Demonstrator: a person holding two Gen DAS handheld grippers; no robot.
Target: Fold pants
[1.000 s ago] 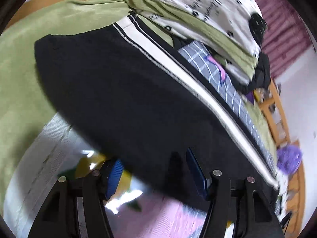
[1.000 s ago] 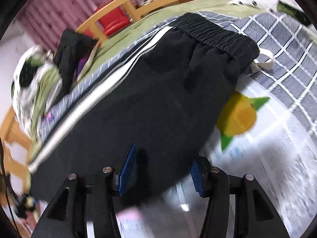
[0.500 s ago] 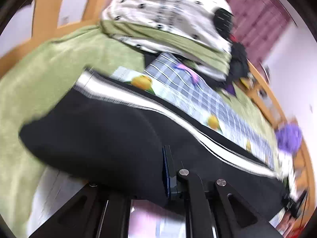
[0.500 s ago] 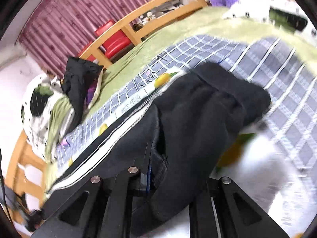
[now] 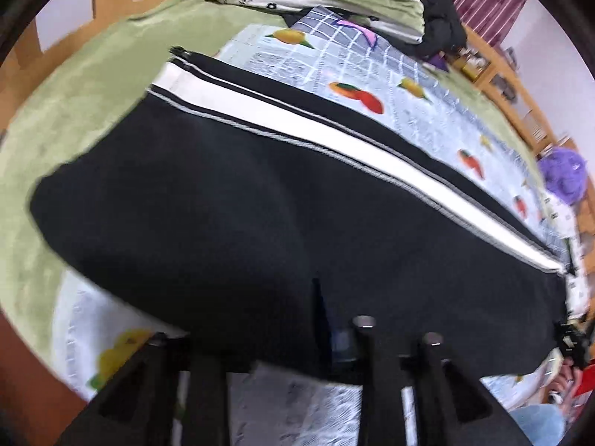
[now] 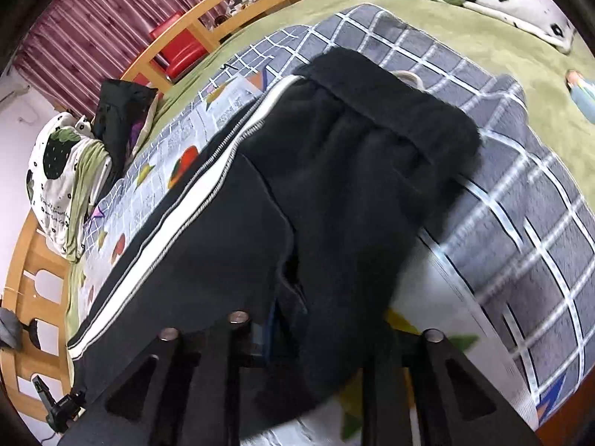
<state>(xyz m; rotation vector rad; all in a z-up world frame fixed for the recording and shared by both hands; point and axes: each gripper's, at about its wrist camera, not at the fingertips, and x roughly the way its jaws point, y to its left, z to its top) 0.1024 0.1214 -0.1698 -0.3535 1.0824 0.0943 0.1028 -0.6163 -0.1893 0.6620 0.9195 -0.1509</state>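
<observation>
Left wrist view: the left hand-held gripper (image 5: 275, 338), jaws opening, has the pants (image 5: 223, 204) edge between them, likely letting go after a fold; pants stretch from upper left to lower right. Right wrist view: the right hand-held gripper (image 6: 323, 334), jaws opening around bunched cloth; waistband (image 6: 394, 111) upper right, pants on the bed (image 6: 465, 29).

Green-sheeted bed (image 5: 74, 85) under fruit-print blanket (image 5: 427, 111)
</observation>
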